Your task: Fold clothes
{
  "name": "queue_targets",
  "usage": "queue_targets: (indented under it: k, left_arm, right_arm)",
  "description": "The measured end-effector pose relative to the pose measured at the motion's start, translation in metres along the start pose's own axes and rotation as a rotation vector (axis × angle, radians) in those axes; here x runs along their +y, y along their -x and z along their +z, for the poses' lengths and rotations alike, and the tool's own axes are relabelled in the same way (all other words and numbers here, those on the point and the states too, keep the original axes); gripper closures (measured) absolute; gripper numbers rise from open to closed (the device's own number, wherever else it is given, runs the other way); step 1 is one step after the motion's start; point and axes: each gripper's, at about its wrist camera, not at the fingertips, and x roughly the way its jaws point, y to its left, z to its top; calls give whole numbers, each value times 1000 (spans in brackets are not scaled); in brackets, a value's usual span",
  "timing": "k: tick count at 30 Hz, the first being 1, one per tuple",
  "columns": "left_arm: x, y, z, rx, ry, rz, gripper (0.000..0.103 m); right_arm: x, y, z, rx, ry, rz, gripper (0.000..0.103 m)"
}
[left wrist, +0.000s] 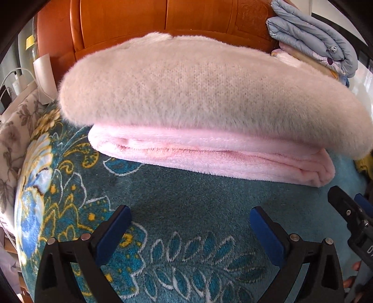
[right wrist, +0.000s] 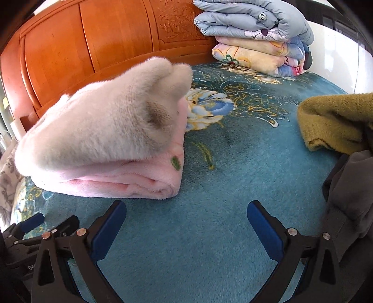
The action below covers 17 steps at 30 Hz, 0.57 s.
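A folded fluffy beige sweater [left wrist: 198, 86] [right wrist: 109, 121] lies on top of a folded pink fleece garment [left wrist: 209, 153] [right wrist: 130, 181], both on the teal flowered bedspread [left wrist: 186, 205] [right wrist: 221, 163]. My left gripper [left wrist: 190, 216] hovers just in front of the stack, open, with only bedspread between its blue pads. My right gripper [right wrist: 186, 212] is also open and empty, near the stack's right front corner. The right gripper's black body shows at the right edge of the left wrist view, and the left gripper's body at the lower left of the right wrist view.
An orange wooden headboard [left wrist: 139, 21] [right wrist: 93, 39] stands behind the stack. Folded quilts [right wrist: 256, 39] [left wrist: 314, 39] are piled at the back right. An olive knit garment [right wrist: 333, 121] and a grey garment [right wrist: 349, 198] lie at the right. Cables and a flowered sheet [left wrist: 16, 121] sit at the left.
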Motion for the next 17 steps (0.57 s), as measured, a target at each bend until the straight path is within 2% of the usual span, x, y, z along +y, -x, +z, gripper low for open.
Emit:
queue_targets:
  k: [17]
  left_arm:
    - [-7,-5,9,-23,-33,28,0]
  right_arm:
    - [9,-7,-7,-11,40,-13,0]
